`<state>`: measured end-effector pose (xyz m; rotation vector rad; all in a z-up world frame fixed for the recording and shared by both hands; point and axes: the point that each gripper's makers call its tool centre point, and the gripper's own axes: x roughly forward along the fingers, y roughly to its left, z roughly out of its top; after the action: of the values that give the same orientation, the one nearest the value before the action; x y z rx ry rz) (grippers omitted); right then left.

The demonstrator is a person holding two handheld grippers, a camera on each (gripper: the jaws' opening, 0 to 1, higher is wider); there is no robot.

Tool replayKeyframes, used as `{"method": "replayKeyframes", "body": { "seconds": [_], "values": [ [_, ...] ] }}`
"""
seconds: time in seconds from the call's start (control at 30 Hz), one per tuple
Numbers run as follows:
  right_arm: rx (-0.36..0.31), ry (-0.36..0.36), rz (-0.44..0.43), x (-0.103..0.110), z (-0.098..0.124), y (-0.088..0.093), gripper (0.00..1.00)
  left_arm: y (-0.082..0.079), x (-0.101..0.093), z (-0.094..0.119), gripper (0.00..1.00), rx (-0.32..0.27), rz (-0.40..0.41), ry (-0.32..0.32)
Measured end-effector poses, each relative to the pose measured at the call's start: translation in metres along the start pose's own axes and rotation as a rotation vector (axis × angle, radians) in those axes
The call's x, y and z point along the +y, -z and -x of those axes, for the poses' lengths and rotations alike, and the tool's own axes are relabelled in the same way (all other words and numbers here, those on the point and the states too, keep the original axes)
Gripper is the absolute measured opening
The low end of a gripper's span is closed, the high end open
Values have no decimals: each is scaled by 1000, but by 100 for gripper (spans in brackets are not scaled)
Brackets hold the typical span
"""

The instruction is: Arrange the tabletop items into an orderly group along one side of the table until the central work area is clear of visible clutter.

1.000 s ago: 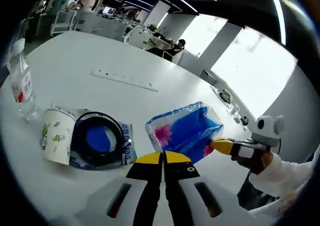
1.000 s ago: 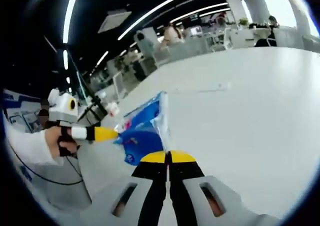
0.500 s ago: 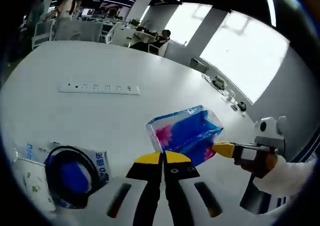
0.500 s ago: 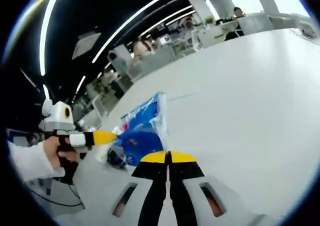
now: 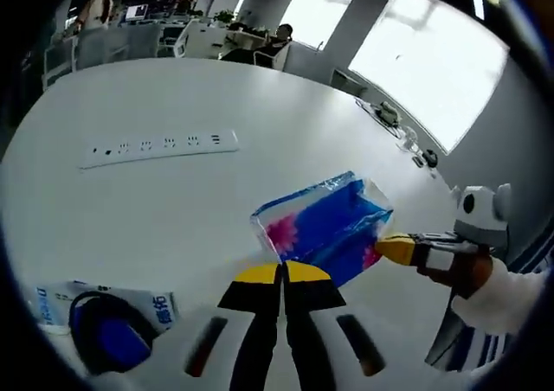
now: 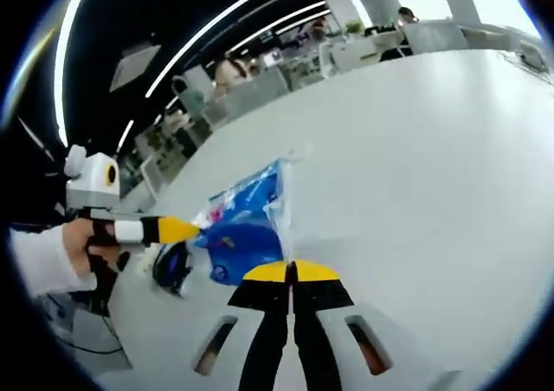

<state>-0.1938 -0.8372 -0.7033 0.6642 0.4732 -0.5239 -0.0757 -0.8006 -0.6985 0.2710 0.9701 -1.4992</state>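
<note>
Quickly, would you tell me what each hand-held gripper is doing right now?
Left hand-held gripper: shut on the blue pack.
Right hand-held gripper: shut on the same blue pack.

The left gripper view rides low over the white table (image 5: 173, 105), looking forward along its hand-held gripper (image 5: 282, 274) towards bright windows, with the blue packet (image 5: 325, 227) close ahead of its tips. The right gripper view looks along its own hand-held gripper (image 6: 292, 274) from the opposite side, towards the office. Both share the packet, table and each other's hand-held gripper.
</note>
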Motion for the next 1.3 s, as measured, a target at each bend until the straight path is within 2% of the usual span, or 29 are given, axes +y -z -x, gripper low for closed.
{"method": "replayKeyframes", "body": {
  "seconds": [0.2,0.47,0.63,0.93,1.3],
  "values": [
    [47,25,-14,-9,-8,14,0,11,5,-19,0,77,-2,-18],
    [105,51,-12,-21,-24,26,0,22,13,-35,0,133,-8,-39],
    [122,61,-3,-26,-30,29,0,24,19,-39,0,143,10,-50],
    [152,82,3,-34,-36,38,0,27,16,-42,0,149,14,-49],
    [159,93,15,-45,-41,40,0,23,17,-46,0,127,40,-50]
  ]
}}
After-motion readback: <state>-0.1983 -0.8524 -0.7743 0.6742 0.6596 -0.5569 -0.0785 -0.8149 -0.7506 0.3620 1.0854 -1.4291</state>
